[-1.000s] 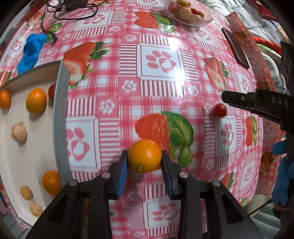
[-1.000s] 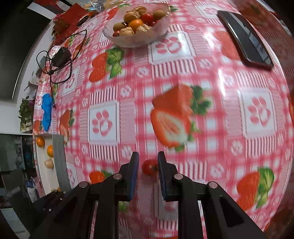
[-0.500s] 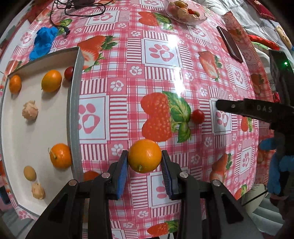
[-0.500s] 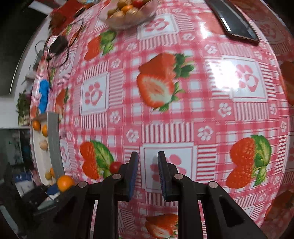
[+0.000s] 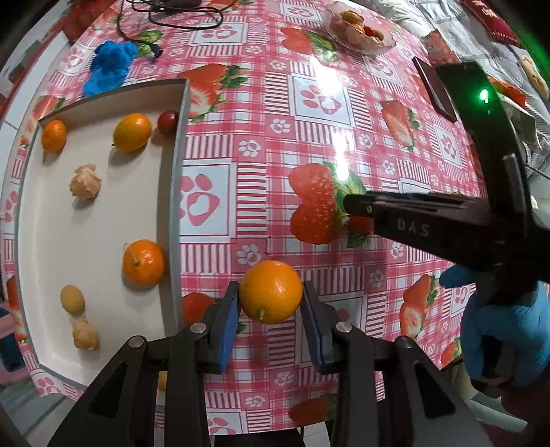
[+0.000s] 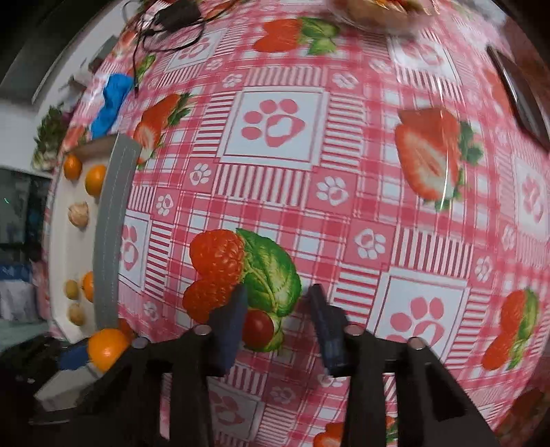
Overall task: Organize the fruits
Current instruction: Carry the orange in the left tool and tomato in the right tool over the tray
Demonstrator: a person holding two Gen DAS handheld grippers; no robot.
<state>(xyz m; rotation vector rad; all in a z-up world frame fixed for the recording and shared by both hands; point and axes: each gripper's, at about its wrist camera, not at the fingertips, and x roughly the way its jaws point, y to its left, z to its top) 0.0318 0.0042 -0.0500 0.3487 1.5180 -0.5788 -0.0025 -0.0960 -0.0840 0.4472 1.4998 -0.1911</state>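
Observation:
My left gripper (image 5: 270, 304) is shut on an orange (image 5: 271, 296) and holds it above the cloth, just right of the tray's grey wall (image 5: 173, 192). The white tray holds oranges (image 5: 143, 262), a small red tomato (image 5: 167, 121) and pale husked fruits (image 5: 85, 181). A cherry tomato (image 6: 258, 329) lies on the cloth between the right gripper's (image 6: 276, 302) fingers, close to the left pad. Those jaws are opening and the pads do not press on it. In the left wrist view the right gripper (image 5: 349, 208) covers most of that tomato (image 5: 360, 225).
A glass bowl of mixed fruit (image 5: 361, 27) stands at the far edge, with a dark phone (image 5: 435, 89) to its right. A blue crumpled glove (image 5: 110, 65) and a black cable (image 5: 185, 17) lie behind the tray. A blue-gloved hand (image 5: 505, 330) holds the right gripper.
The left gripper rose with the orange and more of the tray came into view. The cherry tomato ended up left of the shut right jaws; the right gripper followed it and its jaws parted around it.

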